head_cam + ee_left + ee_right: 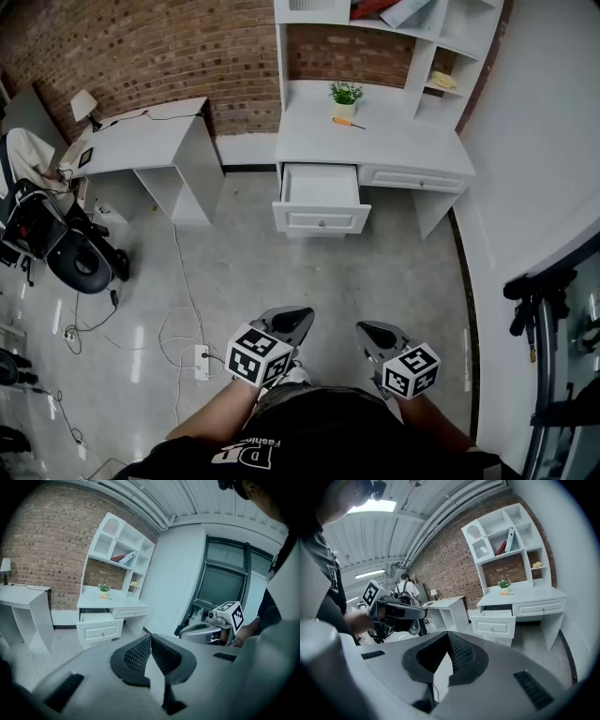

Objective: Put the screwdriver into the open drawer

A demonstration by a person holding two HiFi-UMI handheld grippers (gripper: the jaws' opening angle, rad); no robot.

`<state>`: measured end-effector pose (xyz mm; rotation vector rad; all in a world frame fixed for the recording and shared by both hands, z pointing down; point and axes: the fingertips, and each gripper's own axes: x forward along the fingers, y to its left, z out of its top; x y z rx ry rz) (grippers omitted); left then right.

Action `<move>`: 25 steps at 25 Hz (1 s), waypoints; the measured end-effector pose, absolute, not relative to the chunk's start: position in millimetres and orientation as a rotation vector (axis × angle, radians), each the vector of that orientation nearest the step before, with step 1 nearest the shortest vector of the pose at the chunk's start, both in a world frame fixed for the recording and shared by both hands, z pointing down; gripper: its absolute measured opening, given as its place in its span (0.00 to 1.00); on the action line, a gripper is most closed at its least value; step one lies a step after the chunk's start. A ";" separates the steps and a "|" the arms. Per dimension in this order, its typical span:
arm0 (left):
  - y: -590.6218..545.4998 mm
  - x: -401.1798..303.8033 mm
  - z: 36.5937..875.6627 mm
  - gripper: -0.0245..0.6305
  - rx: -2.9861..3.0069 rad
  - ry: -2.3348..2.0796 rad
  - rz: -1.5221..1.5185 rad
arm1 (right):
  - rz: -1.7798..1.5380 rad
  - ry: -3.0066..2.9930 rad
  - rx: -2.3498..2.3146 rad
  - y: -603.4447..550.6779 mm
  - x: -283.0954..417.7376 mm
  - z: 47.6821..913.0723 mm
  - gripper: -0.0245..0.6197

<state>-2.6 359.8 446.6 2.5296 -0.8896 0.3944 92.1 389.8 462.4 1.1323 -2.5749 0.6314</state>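
A wide stretch of floor [375, 272] is left between the grippers and the white desk [403, 145]. The front edge of the open drawer [322, 220] projects toward them. The left gripper [298, 317] and right gripper [367, 330] are held side by side, jaws pressed together, nothing between them. The screwdriver [348, 122] is seen far ahead on the desk top, behind the drawer.

Your head camera looked steeply down from well back, with the left gripper [302, 317] and right gripper [366, 330] at the bottom and the desk [375, 141] far ahead. Each gripper camera looked forward over its own jaws. All three shared the distant desk and its open drawer [320, 192].
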 end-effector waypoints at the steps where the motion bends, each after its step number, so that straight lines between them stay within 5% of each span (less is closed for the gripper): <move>1: 355.2 -6.7 446.3 0.07 2.532 -0.888 0.390 | 0.633 -2.573 1.138 384.8 88.3 462.4 0.05; 25: 288.0 -38.6 473.4 0.07 2.473 -0.894 0.388 | 0.708 -2.544 1.193 298.2 73.1 479.8 0.05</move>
